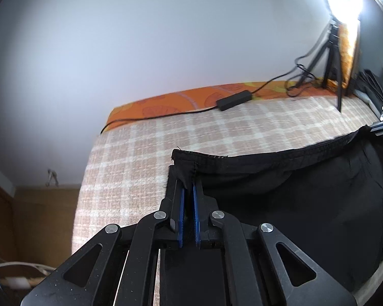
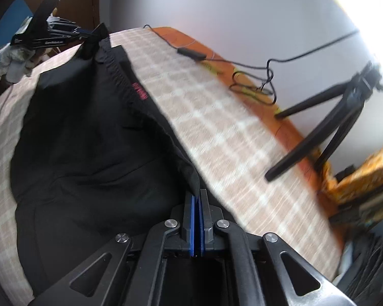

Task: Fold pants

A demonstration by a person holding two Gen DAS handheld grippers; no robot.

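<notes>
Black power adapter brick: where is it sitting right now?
The power adapter brick lies at the bed's far edge, on the orange sheet by the wall, beyond the black pants and left of the tripod; in the right wrist view it appears at upper centre.

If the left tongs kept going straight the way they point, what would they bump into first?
The left tongs are already shut on the corner of the black pants. Straight past that lies the checked blanket, probably met next, though depth is hard to judge.

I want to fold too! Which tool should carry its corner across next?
Probably the left tool: it pinches the pants at the waistband's free end. The right tool also grips, but the tripod stands close by.
</notes>
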